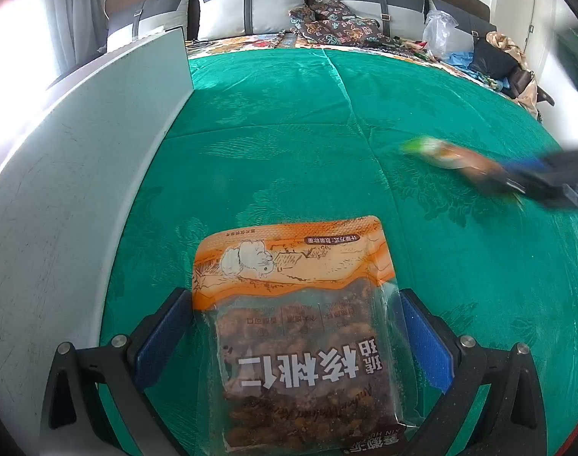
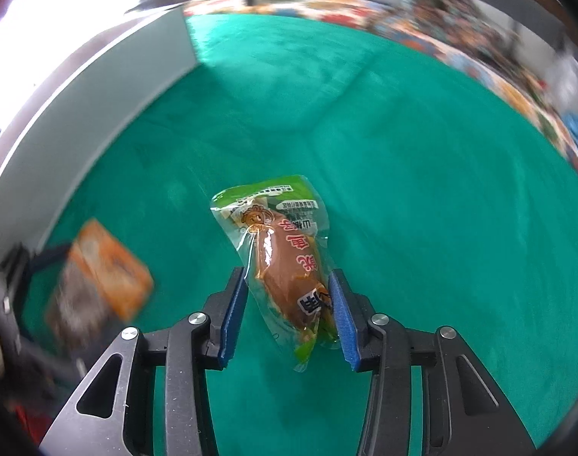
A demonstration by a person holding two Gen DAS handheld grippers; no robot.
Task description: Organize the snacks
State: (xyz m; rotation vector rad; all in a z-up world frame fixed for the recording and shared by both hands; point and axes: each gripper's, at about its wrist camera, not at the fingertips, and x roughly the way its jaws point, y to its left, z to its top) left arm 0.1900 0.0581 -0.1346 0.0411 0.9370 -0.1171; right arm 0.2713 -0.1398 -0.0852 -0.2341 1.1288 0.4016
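An orange and clear bag of candied walnuts (image 1: 300, 326) sits between the blue pads of my left gripper (image 1: 296, 304), held above the green cloth; it shows blurred at the left of the right wrist view (image 2: 99, 285). A green and clear pouch with a brown sausage-like snack (image 2: 285, 262) sits between the pads of my right gripper (image 2: 287, 285), which grips its lower part. In the left wrist view this pouch (image 1: 448, 157) and the right gripper (image 1: 517, 178) appear blurred at the right.
A green patterned cloth (image 1: 327, 133) covers the surface. A grey-white upright panel (image 1: 80, 171) runs along the left side, also in the right wrist view (image 2: 80, 114). Pillows (image 1: 251, 7), patterned cushions (image 1: 334, 19) and plastic bags (image 1: 441, 34) lie at the back.
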